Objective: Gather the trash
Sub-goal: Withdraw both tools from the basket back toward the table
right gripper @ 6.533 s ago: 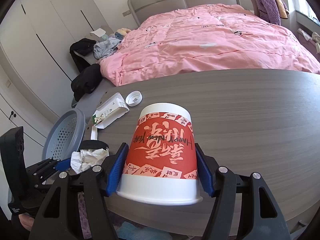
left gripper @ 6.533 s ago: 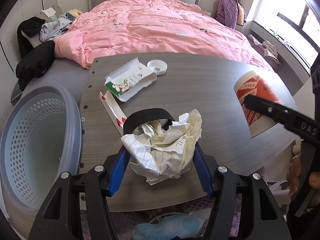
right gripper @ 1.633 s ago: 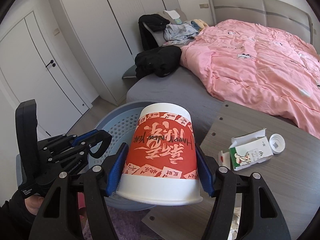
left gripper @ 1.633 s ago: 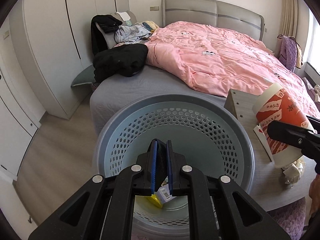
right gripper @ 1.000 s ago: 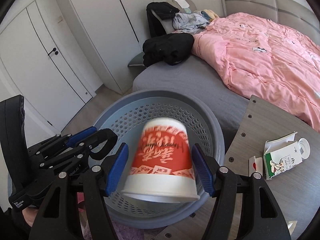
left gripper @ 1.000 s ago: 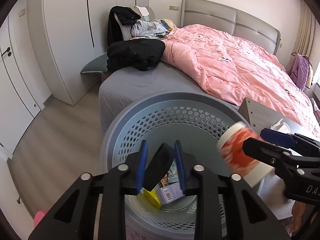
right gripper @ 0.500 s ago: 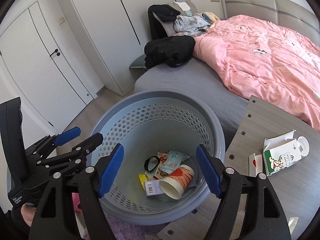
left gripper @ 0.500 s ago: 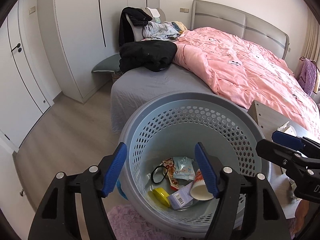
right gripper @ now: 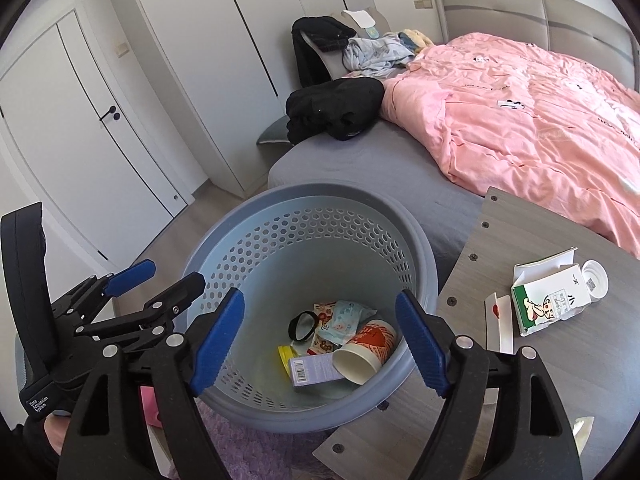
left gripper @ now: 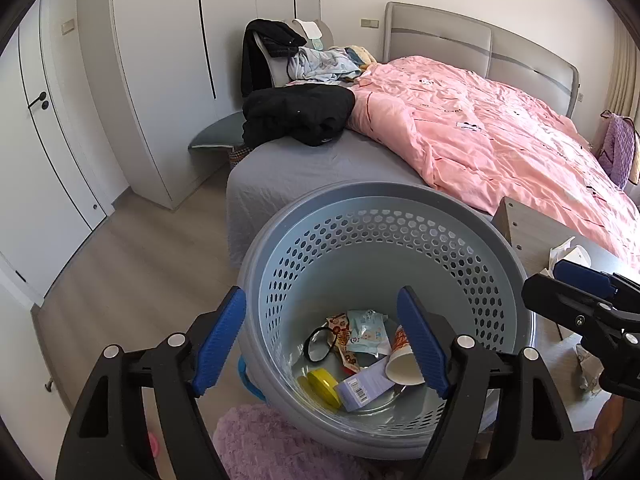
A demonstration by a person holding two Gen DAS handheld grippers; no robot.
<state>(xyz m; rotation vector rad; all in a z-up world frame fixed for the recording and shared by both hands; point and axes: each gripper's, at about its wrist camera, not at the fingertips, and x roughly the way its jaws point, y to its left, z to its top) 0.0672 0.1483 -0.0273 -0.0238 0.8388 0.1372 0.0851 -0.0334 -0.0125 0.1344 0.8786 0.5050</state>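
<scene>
Both the left gripper (left gripper: pixel 322 340) and right gripper (right gripper: pixel 320 338) hang spread and empty over the basket (right gripper: pixel 308 200), the red cup (right gripper: pixel 366 350) lying inside. Next probably calls for reaching the milk carton (right gripper: pixel 548 300) on the bench (right gripper: pixel 560 380), right of frame.

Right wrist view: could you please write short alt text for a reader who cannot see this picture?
The open right gripper hangs over a grey perforated basket holding a red paper cup on its side among other trash. On the wooden table to the right lie a torn milk carton and a white cap.
</scene>
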